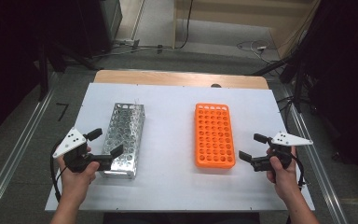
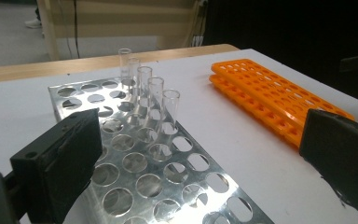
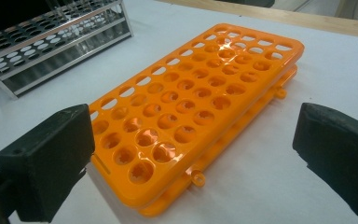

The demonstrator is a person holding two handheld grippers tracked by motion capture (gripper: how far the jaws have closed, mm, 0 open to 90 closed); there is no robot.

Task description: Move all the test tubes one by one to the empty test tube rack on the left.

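Observation:
A metal tube rack (image 1: 123,135) lies on the left half of the white table (image 1: 168,186). Several clear glass tubes (image 2: 156,107) stand in a row along its far part. An empty orange tube rack (image 1: 213,135) lies to the right of the middle. My left gripper (image 1: 106,142) hovers over the near end of the metal rack (image 2: 135,163), jaws wide apart and empty. My right gripper (image 1: 253,147) is open just right of the orange rack's near corner, with the orange rack (image 3: 191,107) ahead between its jaws.
A wooden strip (image 1: 182,78) runs along the table's far edge. Metal rails (image 1: 14,154) flank the table on both sides. Cables (image 1: 256,46) lie on the floor beyond. Bare white surface separates the two racks.

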